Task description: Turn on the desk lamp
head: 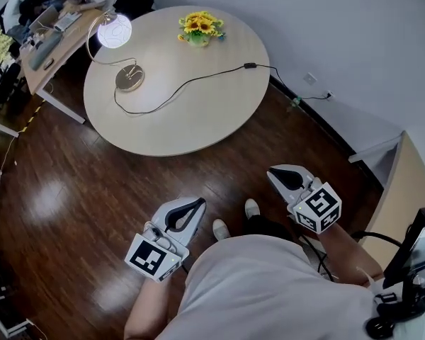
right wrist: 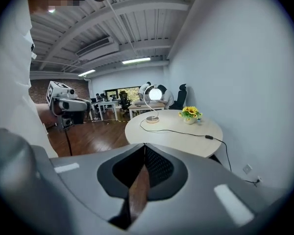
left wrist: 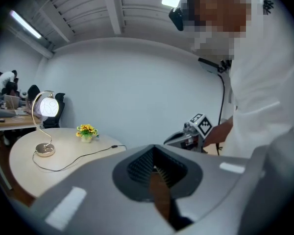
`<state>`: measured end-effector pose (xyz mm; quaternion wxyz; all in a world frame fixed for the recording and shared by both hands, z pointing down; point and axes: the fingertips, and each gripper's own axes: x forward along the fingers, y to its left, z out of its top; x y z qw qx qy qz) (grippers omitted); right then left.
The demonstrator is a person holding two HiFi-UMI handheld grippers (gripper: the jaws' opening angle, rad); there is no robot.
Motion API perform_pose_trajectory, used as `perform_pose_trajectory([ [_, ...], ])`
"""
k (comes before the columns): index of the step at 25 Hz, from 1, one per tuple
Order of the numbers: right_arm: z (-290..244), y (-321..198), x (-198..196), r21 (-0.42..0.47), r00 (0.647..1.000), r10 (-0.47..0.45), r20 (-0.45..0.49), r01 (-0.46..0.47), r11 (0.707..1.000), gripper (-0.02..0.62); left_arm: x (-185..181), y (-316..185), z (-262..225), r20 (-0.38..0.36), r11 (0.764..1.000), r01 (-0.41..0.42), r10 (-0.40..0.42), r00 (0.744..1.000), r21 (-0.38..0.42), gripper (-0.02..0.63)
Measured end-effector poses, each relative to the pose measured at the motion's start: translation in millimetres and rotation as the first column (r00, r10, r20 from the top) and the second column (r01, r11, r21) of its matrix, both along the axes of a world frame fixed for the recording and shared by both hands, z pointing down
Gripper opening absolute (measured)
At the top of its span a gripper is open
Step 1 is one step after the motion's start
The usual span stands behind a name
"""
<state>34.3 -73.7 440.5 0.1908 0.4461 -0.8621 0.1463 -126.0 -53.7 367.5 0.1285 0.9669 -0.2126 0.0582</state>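
The desk lamp (head: 114, 31) stands on the far left of the round table (head: 198, 112), its round globe glowing white above a gold base (head: 129, 78). A black cord runs from the base across the table to an inline switch (head: 249, 65). My left gripper (head: 196, 205) and right gripper (head: 276, 176) hang low near my body over the wooden floor, well short of the table. Both are shut on nothing. The lamp (left wrist: 48, 106) also shows far off in the left gripper view, and the lamp (right wrist: 156, 94) glows in the right gripper view.
A pot of yellow flowers (head: 200, 27) sits at the table's far edge. The cord continues to a wall socket (head: 309, 78). Behind the table a desk (head: 53, 37) has people seated at it. A wooden counter (head: 404, 197) is at my right.
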Motion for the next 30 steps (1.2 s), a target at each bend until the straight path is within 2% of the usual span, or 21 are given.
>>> perform_pose_trajectory([
  [4,-20.4,33.8,5.1,0.063,1.0,0.026,0.0,-0.026,0.998,0.003,7.8,29.6,2.1,-0.008,0.999,-0.046,0.046,0.999,0.023,0.018],
  [12,-46.4,122.8,20.5,0.113,0.996,0.061,0.062,-0.068,0.991,0.003,49.3,109.9,-7.3,-0.017,0.992,-0.125,0.125,0.992,0.034,0.018],
  [18,-66.8,194.0,41.7,0.183,0.994,0.062,0.093,-0.078,0.98,0.005,78.1,178.6,-17.6,-0.034,0.99,-0.132,0.134,0.99,0.053,0.018],
  [25,-78.3,286.5,58.5,0.235,0.992,0.045,0.12,-0.072,0.969,0.005,97.0,268.0,-16.4,-0.016,0.991,-0.122,0.123,0.992,0.052,0.018],
  [30,-81.6,333.5,65.8,0.26,0.991,0.052,0.121,-0.082,0.962,0.005,106.3,317.5,-11.6,0.008,0.989,-0.143,0.142,0.99,0.041,0.018],
])
